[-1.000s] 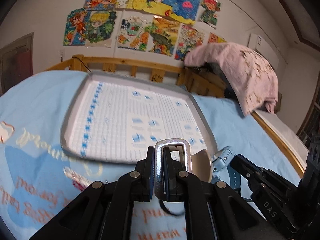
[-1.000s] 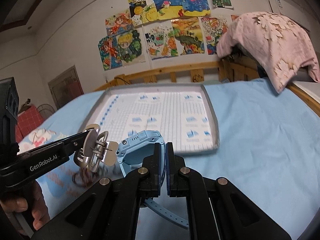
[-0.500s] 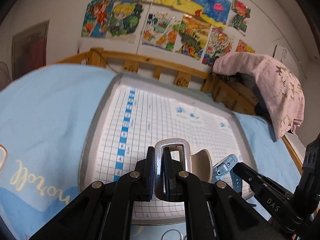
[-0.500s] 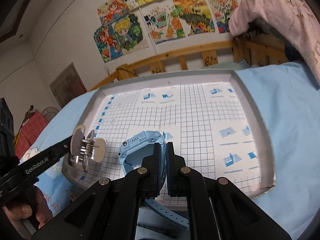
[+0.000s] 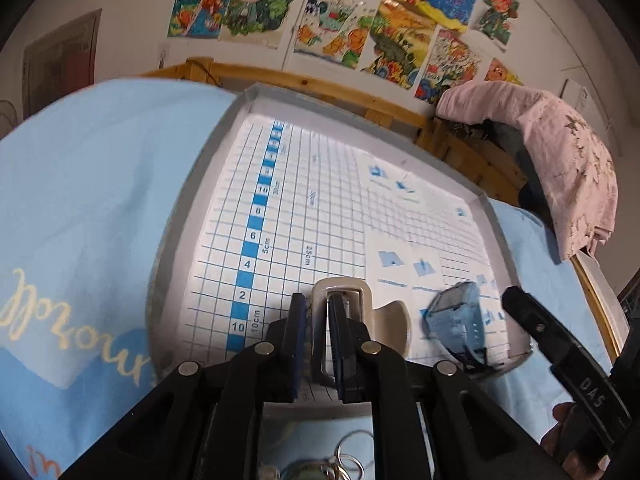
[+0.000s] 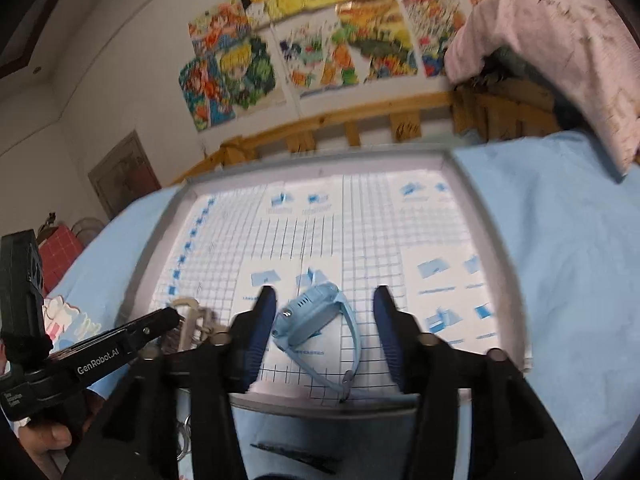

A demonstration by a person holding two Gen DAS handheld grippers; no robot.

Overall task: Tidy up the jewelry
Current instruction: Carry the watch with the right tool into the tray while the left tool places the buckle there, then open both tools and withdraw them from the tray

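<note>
1. Since a second ago both hand-held grippers have carried their loads from over the bed to above the gridded tray (image 6: 496, 248), and the right hand-held gripper (image 6: 324, 320) has just been opening; the blue watch (image 6: 316, 316) lies released between its spread jaws.
2. Watch sits on the tray's near edge, strap trailing toward that edge.
3. Silver buckle (image 5: 340, 300) sits near the tray's near-left corner, between the left hand-held gripper (image 5: 316, 340) pads, which have just been loosening; whether they grip it I cannot tell.
4. Right hand is nearer the watch.
</note>
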